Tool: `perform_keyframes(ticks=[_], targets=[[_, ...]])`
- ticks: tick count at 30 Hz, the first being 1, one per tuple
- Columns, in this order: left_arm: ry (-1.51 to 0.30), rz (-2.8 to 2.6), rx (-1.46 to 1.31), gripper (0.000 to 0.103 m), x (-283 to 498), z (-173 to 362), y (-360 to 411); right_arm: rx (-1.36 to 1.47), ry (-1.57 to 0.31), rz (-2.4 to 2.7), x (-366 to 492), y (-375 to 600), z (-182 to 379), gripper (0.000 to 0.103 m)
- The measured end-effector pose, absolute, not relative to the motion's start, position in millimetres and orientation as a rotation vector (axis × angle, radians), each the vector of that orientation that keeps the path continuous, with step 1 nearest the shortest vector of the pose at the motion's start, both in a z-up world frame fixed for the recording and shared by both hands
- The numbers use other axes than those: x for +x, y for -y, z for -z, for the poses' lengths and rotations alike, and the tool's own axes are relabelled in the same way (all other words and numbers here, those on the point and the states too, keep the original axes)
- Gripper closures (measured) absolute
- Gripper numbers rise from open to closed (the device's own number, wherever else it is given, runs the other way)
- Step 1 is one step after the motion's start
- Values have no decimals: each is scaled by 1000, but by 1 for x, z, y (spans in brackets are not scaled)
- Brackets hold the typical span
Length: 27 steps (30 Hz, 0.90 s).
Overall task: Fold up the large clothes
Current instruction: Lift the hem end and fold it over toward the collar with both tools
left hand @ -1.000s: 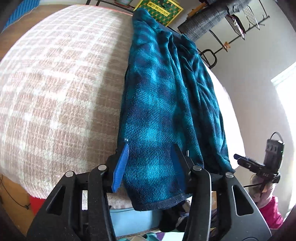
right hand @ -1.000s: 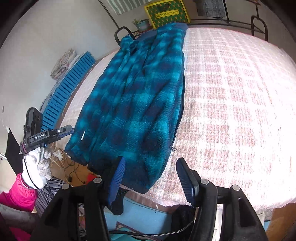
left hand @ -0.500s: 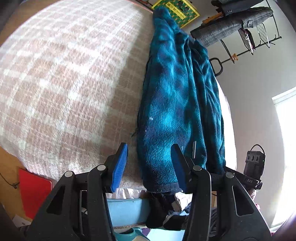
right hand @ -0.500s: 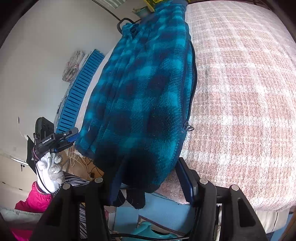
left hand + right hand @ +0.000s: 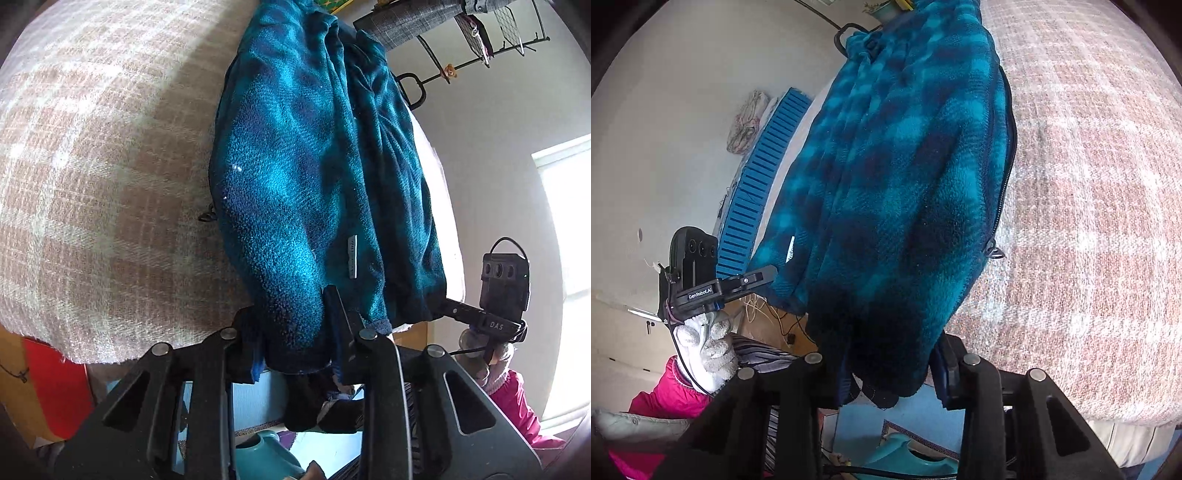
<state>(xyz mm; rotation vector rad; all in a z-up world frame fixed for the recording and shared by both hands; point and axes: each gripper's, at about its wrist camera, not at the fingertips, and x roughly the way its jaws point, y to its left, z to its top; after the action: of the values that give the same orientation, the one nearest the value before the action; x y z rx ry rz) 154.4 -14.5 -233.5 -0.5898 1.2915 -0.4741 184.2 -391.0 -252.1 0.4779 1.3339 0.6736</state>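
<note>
A blue-and-teal plaid fleece jacket [image 5: 314,166] lies lengthwise on the bed, folded narrow, its hem hanging over the near edge. It also shows in the right wrist view [image 5: 905,166]. My left gripper [image 5: 295,332] has its fingers around one hem corner, the fleece filling the gap between them. My right gripper [image 5: 894,365] has its fingers around the other hem corner. Each gripper shows in the other's view: the right one [image 5: 491,317] at the jacket's right corner, the left one [image 5: 713,288] at its left corner. The fingertips are hidden by the cloth.
The bed has a pink-and-white checked cover [image 5: 92,184]. A metal bed rail and a rack with a grey garment [image 5: 424,18] stand beyond it. A blue slatted panel [image 5: 761,177] leans on the wall. A teal object [image 5: 908,458] lies on the floor below.
Both grippers moved forward onto the jacket's hem. Their fingers were apart in front of the cloth; now they have narrowed around the hem corners.
</note>
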Motion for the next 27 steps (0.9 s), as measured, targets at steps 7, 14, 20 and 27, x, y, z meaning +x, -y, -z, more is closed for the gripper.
perform_keyframes(ticks=[7, 14, 20, 27], targets=[[-1233, 519, -703, 83, 163, 206, 9, 612, -1325, -682, 191, 403, 238, 85], [-1168, 533, -756, 84, 196, 173, 10, 696, -1292, -677, 209, 401, 214, 86], [-1103, 523, -732, 84, 237, 148, 16, 705, -1219, -643, 240, 405, 184, 86], [-1077, 461, -716, 84, 295, 148, 21, 693, -1179, -533, 304, 399, 171, 87]])
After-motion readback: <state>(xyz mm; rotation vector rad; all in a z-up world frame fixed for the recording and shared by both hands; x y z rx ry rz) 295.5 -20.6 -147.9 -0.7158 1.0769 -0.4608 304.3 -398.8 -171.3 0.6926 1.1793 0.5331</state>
